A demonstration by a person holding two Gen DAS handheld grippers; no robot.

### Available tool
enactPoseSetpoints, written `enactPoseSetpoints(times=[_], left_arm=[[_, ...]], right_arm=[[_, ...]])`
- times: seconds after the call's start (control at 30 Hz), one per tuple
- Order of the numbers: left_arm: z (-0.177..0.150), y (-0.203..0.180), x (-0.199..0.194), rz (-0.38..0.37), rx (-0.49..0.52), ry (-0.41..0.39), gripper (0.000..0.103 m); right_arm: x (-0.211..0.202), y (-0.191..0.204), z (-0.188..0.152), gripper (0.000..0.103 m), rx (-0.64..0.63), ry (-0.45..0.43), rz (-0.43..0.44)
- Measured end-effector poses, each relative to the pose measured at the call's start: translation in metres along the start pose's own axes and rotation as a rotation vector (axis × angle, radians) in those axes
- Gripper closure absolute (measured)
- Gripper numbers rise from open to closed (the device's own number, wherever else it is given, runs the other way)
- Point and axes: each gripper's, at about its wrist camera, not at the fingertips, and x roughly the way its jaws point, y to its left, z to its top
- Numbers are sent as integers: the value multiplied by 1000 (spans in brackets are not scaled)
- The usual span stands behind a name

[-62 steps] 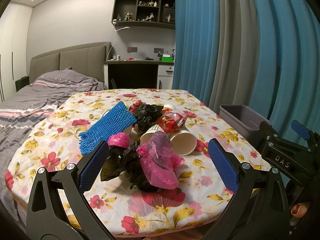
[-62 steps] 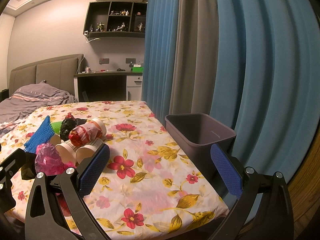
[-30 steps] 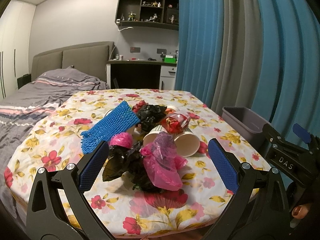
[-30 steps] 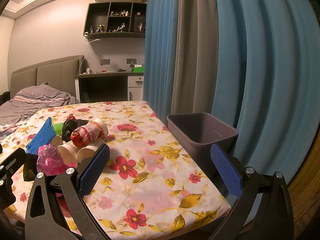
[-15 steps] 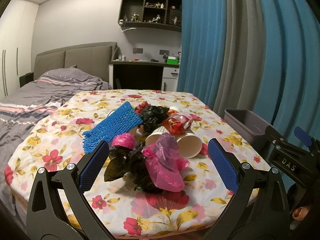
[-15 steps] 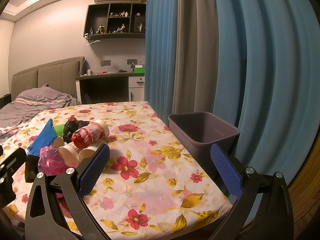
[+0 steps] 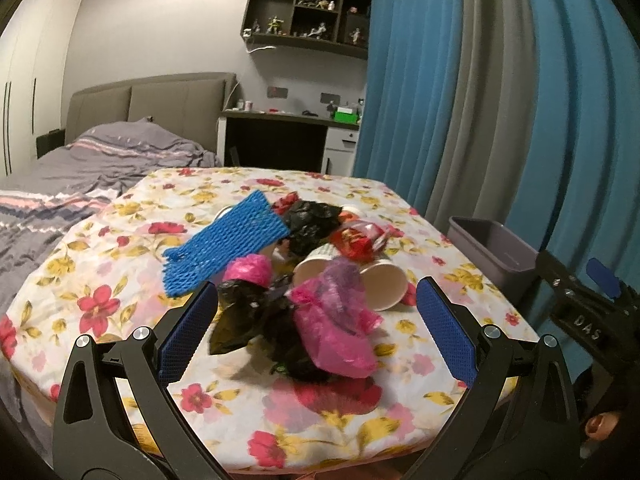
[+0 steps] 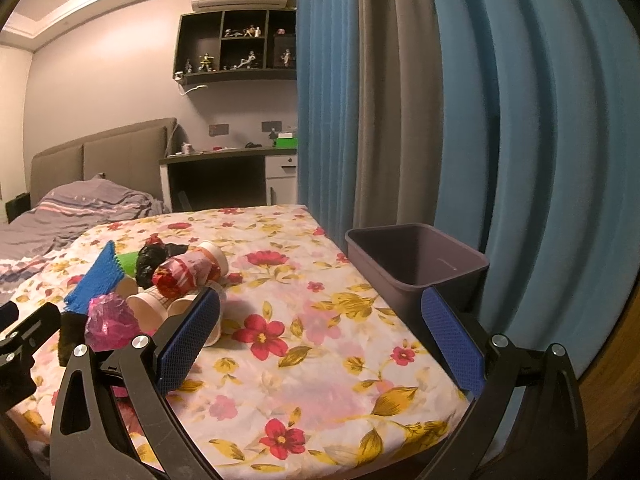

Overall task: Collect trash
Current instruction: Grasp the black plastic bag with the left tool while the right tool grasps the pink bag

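Near the table's (image 7: 448, 364) front edge, both my fingers spread, empty; left fingers (image 7: 316, 332) should straddle the pink bag (image 7: 332, 332) squarely.

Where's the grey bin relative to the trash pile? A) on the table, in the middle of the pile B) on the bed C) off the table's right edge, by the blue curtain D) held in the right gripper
C: the grey bin stands beside the table's right edge against the blue curtain, apart from the trash pile.
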Motion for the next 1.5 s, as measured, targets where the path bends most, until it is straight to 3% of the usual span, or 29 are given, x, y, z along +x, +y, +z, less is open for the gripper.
enactPoseSetpoints(times=[0.27,0.43,0.6,0.77,0.83,1.03,1.2,1.43,1.5], left_arm=[[-6,53,-5,111,-55,-16,5],[-6,85,-15,210,-73,-72,5],[-12,105,-16,218,-95,-74,5],[-19,111,-14,178,-96,-62,7],[-21,109,-13,156,-93,-60,8],[-28,85,9,38,-62,-8,23],[-29,75,30,-20,-62,31,29],[-34,71,75,-80,-81,159,31],[-35,70,83,-95,-89,189,42]], right_arm=[[15,24,-16,5,9,49,145],[24,75,-32,12,-29,119,325],[24,123,-40,19,-111,141,464],[50,136,-48,45,-131,239,469],[60,137,-54,66,-130,284,482],[60,127,-58,93,-119,284,501],[48,106,-49,94,-93,222,491],[31,80,-41,94,-83,164,483],[30,74,-40,94,-81,157,483]])
